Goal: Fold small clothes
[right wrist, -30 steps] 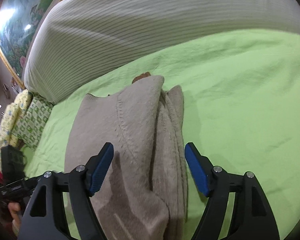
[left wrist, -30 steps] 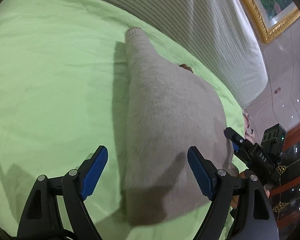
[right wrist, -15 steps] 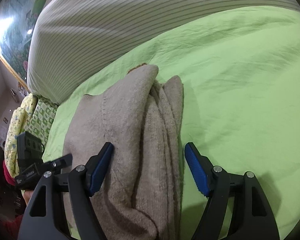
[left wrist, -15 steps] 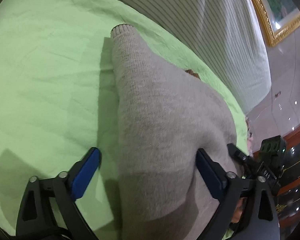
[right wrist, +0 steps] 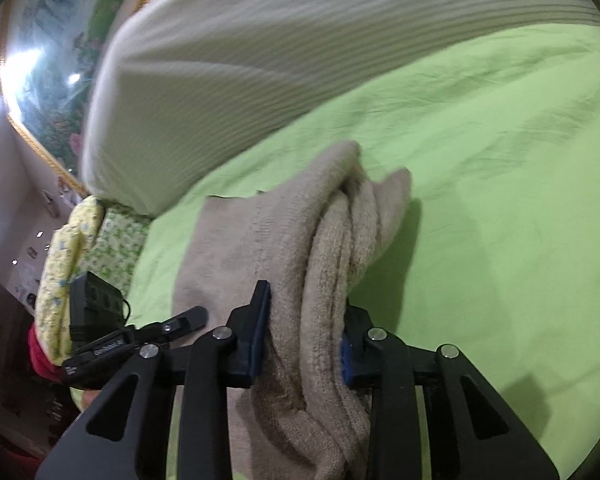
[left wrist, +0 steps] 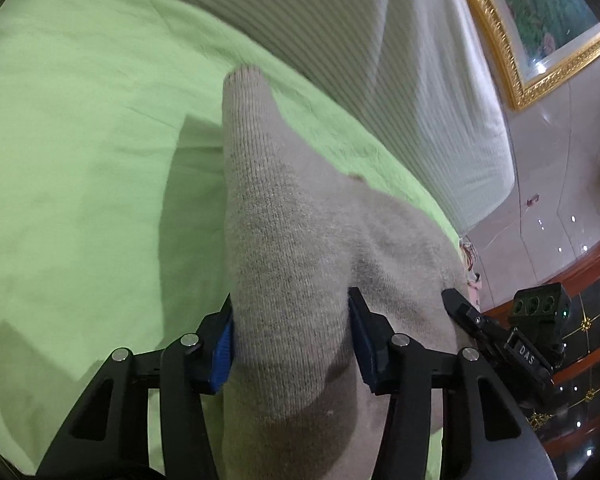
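Apparently bunched beige sweater, both grippers clamped.

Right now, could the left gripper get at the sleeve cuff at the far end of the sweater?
Probably not yet. The left gripper is shut on the sweater near its body end, with the sleeve cuff far ahead on the green sheet. It would need to let go first.

Both grippers, wide open a second ago, are now closed on the beige knit sweater. The left gripper pinches the sweater's left folded edge between its blue pads. The right gripper clamps the bunched layers at the right edge. The cloth now bulges up between each pair of fingers, with both cameras closer to it.
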{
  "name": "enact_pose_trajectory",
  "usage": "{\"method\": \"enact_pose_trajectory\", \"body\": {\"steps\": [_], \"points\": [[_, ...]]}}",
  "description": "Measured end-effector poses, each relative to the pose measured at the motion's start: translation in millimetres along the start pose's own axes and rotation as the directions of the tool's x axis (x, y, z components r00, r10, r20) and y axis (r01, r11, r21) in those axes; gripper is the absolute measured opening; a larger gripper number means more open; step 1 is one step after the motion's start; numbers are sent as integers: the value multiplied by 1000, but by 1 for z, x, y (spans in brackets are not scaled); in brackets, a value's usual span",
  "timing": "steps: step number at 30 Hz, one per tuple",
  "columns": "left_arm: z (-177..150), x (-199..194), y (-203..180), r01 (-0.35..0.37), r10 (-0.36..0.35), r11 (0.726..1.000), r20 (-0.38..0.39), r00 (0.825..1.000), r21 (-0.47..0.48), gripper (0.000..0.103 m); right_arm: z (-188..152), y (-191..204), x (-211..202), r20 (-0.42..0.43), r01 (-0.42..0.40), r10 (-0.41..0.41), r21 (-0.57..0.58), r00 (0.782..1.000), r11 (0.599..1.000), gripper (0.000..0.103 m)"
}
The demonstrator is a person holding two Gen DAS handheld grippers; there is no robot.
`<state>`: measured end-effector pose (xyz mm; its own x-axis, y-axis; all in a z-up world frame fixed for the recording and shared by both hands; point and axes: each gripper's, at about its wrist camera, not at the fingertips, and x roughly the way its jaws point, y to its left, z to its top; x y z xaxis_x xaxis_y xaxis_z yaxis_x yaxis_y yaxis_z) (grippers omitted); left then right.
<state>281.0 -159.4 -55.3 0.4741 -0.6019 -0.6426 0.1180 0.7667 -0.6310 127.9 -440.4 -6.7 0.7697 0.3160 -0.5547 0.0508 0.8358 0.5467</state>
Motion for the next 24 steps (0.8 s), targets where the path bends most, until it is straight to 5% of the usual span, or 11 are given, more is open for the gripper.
{"method": "enact_pose_trajectory", "body": {"steps": [13, 20, 24], "points": [[-46, -171, 63, -101, 101, 995, 126, 987, -8, 50, -90, 115, 23, -53, -197, 195, -50, 979, 979, 31], [-70, -184, 119, -145, 148, 989, 81, 986, -32, 50, -126, 122, 57, -132, -143, 135, -53, 982, 988, 31], [-80, -184, 131, -87, 89, 996, 96, 991, -19, 52, -138, 101, 65, -159, -61, 58, -14, 986, 998, 44]]}}
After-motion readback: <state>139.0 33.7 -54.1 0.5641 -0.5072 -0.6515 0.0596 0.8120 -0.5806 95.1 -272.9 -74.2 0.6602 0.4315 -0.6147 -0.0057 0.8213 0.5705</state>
